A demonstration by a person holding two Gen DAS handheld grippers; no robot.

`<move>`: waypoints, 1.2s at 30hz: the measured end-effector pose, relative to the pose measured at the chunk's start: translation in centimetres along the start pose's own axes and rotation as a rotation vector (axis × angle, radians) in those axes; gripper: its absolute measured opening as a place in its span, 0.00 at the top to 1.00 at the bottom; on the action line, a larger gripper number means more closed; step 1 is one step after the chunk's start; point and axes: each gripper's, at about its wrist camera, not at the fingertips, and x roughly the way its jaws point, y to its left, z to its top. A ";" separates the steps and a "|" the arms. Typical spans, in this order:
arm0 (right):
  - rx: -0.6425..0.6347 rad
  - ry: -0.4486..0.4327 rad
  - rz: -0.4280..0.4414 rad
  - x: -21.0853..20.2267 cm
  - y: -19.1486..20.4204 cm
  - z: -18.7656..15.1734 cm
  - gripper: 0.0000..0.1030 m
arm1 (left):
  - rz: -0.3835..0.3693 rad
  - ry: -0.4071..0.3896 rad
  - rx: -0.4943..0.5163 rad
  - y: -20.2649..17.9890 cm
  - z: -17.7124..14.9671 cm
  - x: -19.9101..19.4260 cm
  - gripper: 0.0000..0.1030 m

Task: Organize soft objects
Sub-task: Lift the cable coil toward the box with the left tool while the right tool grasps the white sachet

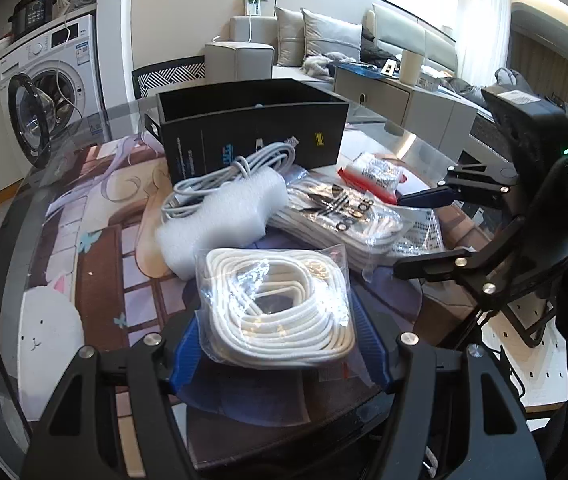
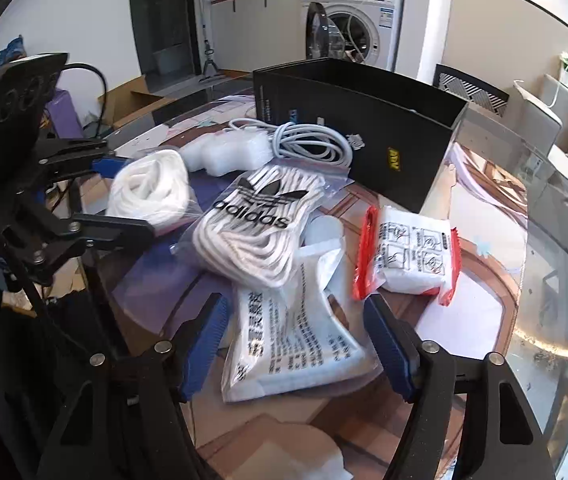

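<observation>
Between the blue-padded fingers of the left gripper (image 1: 280,344) a clear bag of coiled white rope (image 1: 276,312) is sitting, pads flanking it, seemingly gripping; the right gripper (image 2: 295,344) is hovering wide open astride a white printed plastic packet (image 2: 291,344) lying on the glass table (image 2: 543,280); beyond are lying a bag of white laces with a black logo (image 2: 256,220), a red-edged tissue pack (image 2: 411,256) and an open black cardboard box (image 2: 363,136); judging by this, pickup is beginning; next, lifting each toward the box.
</observation>
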 end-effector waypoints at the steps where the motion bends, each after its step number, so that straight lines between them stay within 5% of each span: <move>1: -0.003 0.000 0.002 -0.1 0.0 0.0 0.42 | -0.001 -0.005 -0.004 0.1 0.1 -0.1 0.36; 3: -0.019 0.001 0.017 -0.4 0.2 -0.2 0.55 | -0.004 -0.013 -0.014 0.3 0.2 -0.3 0.36; 9: -0.042 -0.019 0.031 -1.5 0.2 -0.8 0.69 | 0.000 -0.033 -0.045 0.8 0.4 -0.7 0.36; 36: 0.044 -0.214 -0.072 -6.9 -2.2 -0.2 0.69 | 0.094 -0.177 -0.109 2.1 3.0 -3.2 0.36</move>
